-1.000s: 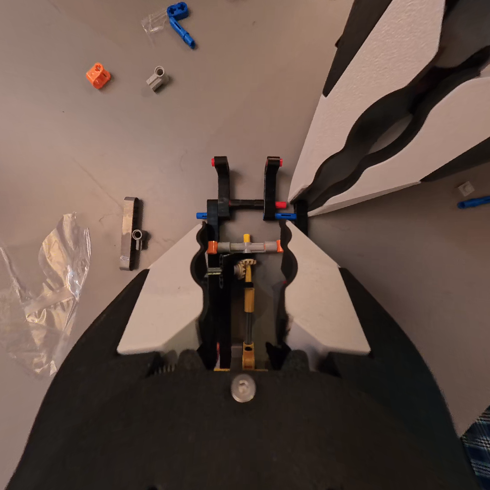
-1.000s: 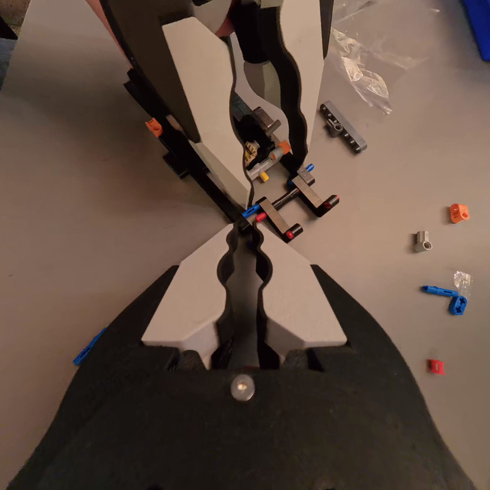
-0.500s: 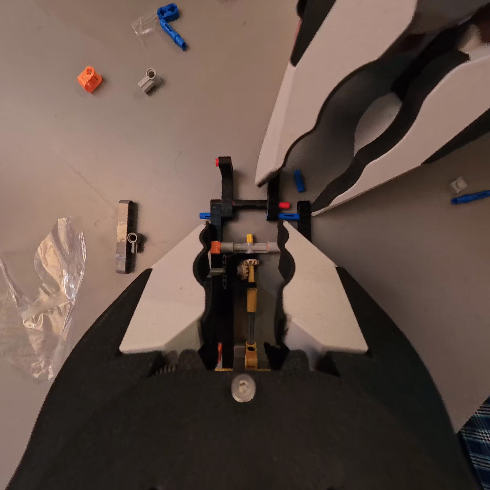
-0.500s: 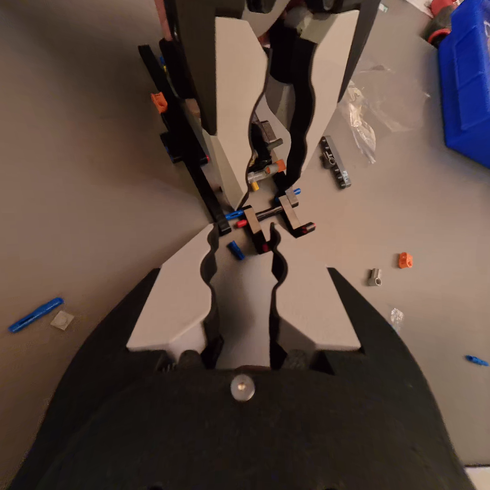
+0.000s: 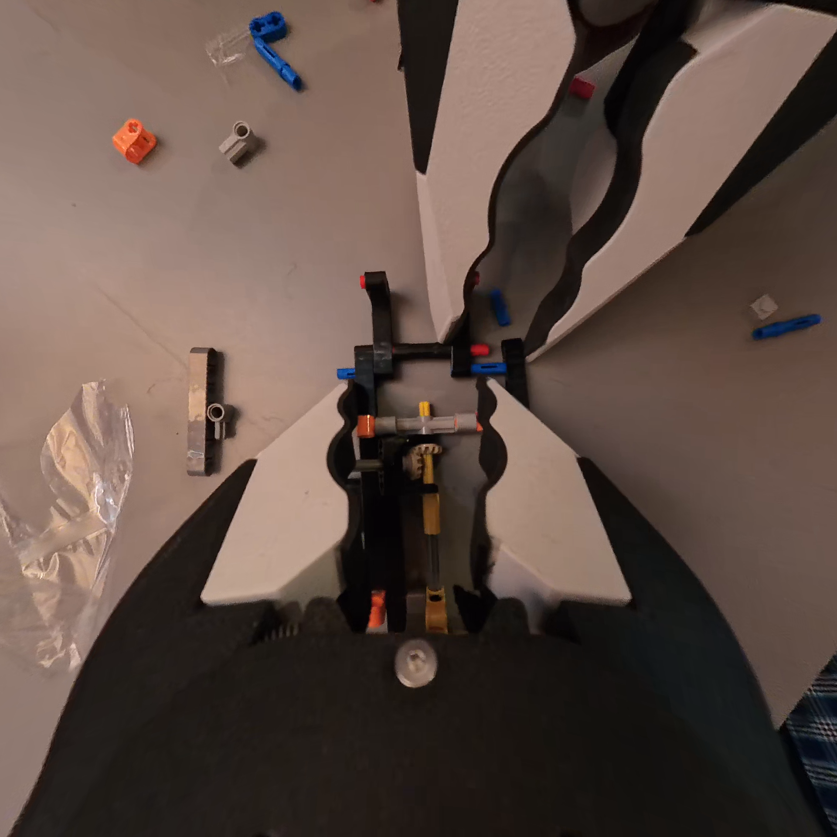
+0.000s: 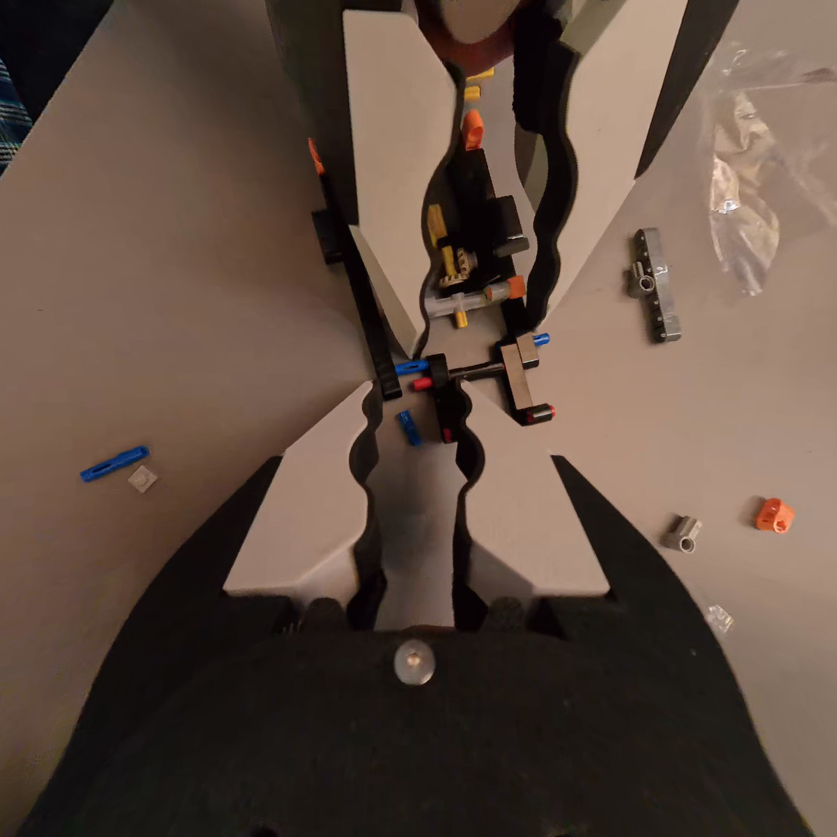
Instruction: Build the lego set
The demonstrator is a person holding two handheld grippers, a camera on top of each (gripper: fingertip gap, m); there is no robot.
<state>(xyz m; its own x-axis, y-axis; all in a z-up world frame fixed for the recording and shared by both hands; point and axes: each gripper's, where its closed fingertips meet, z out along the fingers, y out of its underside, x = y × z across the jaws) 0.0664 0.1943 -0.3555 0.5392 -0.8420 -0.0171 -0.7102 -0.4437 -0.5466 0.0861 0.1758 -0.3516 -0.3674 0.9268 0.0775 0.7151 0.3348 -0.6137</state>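
My left gripper [image 5: 414,389] is shut on the lego assembly [image 5: 385,498], a black frame with a yellow axle, a tan gear, a grey cross connector and orange bushes. The frame's front end, with two black arms and red and blue pins, sticks out past the fingertips. My right gripper [image 6: 419,389] faces it, open and empty. A small blue pin [image 6: 410,428] lies on the table between its fingers, beside one black arm [image 6: 446,416] of the assembly. The right gripper also shows in the left wrist view [image 5: 489,344], with the blue pin [image 5: 499,308] between its fingers.
Loose on the grey table are an orange connector [image 5: 134,140], a grey connector [image 5: 239,143], a blue angled beam [image 5: 274,50], a grey beam with a pin [image 5: 204,416], a plastic bag [image 5: 68,521], a long blue pin [image 5: 786,327], a small grey tile [image 5: 763,307] and a red piece [image 5: 581,87]. My left and right fingertips are right by each other. The small grey tile [image 5: 763,307] sits 10 cm or so from the ends of my right fingers. It is also in sight in the right wrist view [image 6: 141,476].
My right gripper was shut at the assembly's front end. It has opened, the small blue pin now lies on the table, and the gripper has swung round to face the left one.
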